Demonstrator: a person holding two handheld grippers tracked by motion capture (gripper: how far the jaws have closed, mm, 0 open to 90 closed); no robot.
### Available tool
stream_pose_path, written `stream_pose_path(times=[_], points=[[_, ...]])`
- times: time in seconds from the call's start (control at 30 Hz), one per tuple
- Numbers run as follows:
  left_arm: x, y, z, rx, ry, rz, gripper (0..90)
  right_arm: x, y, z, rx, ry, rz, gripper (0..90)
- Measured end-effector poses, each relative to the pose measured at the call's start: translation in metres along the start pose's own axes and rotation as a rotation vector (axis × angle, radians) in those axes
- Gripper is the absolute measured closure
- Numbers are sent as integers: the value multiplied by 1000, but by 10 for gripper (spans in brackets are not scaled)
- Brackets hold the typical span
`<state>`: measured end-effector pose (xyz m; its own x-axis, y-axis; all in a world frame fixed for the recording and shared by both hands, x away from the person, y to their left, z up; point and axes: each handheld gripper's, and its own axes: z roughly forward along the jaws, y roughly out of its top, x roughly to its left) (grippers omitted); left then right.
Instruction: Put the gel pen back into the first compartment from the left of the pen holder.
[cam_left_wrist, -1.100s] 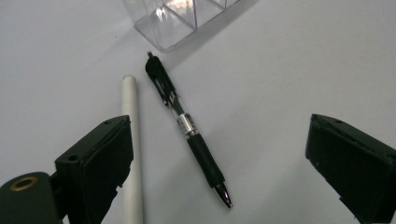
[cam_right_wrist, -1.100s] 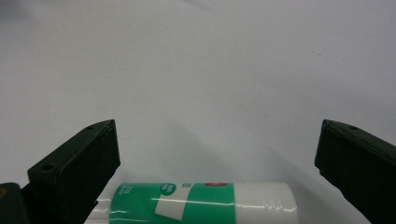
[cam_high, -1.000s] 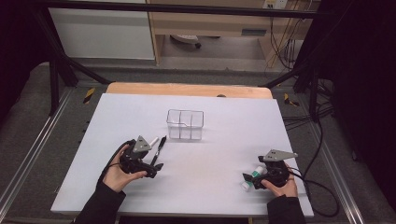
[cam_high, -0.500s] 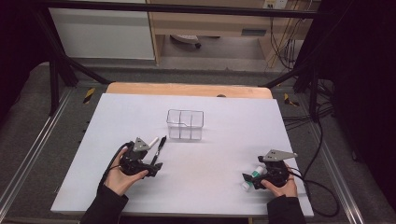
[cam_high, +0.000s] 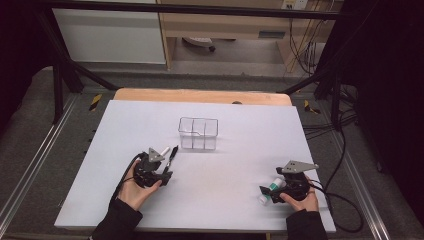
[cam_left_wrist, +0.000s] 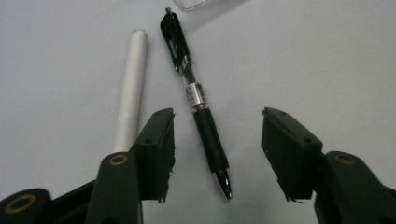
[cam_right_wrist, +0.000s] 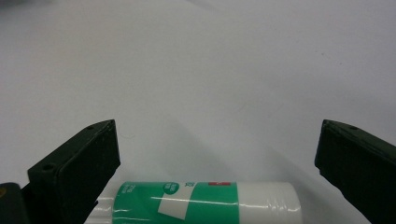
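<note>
Both tools sit spread on the white table (cam_high: 240, 125): right tool (cam_right_wrist: 217, 158) straddles a green-and-white glue stick (cam_right_wrist: 201, 200), left tool (cam_left_wrist: 217, 149) straddles a black pen (cam_left_wrist: 196, 98) beside a white stick (cam_left_wrist: 130, 88). Farther off stands a clear divided box (cam_high: 198, 133).

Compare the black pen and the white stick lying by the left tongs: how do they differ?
The black pen has a clear middle, a rubber grip and a clip; the white stick is plain and unmarked. The pen lies between the open jaws of the left tongs; the stick lies outside them, partly hidden by one jaw. Both lie flat on the white table, roughly alongside each other.
</note>
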<state>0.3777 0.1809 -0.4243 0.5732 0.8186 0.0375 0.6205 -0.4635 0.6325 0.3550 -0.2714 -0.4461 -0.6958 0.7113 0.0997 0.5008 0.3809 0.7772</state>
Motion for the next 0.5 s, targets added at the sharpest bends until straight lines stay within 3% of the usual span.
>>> stream_pose_path(times=[0.5], points=[[-3,-4,14,21,13,-60,716,0,0,0,-1,2,2,5]])
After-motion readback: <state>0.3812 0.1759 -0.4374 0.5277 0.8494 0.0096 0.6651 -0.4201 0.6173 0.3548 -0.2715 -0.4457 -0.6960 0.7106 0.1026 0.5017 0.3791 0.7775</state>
